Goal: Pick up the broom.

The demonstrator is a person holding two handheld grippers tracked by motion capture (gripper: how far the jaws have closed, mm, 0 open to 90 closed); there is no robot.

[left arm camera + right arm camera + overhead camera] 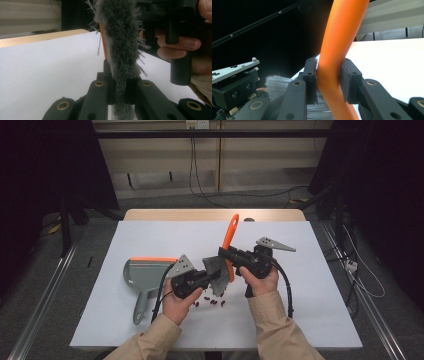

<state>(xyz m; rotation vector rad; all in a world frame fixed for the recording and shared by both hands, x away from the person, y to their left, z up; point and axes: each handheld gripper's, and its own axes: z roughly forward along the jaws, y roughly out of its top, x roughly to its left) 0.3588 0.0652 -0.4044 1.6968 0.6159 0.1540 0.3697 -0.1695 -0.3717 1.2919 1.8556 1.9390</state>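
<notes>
A hand brush with an orange handle (231,232) and grey bristles (218,276) is held above the white table cover between both grippers. My right gripper (228,255) is shut on the orange handle (342,30) just above the brush head; in the right gripper view, my right gripper (329,80) has both pads pressed against it. My left gripper (212,277) is shut on the grey bristles (120,37), which stand up between its jaws, as shown in the left gripper view of my left gripper (121,87). A grey dustpan (145,272) with an orange lip lies to the left.
A few small dark red beans (215,302) lie scattered on the white cover (300,310) just in front of the grippers. The dustpan's handle (140,307) points toward the near edge. The right hand (180,45) is close behind the bristles.
</notes>
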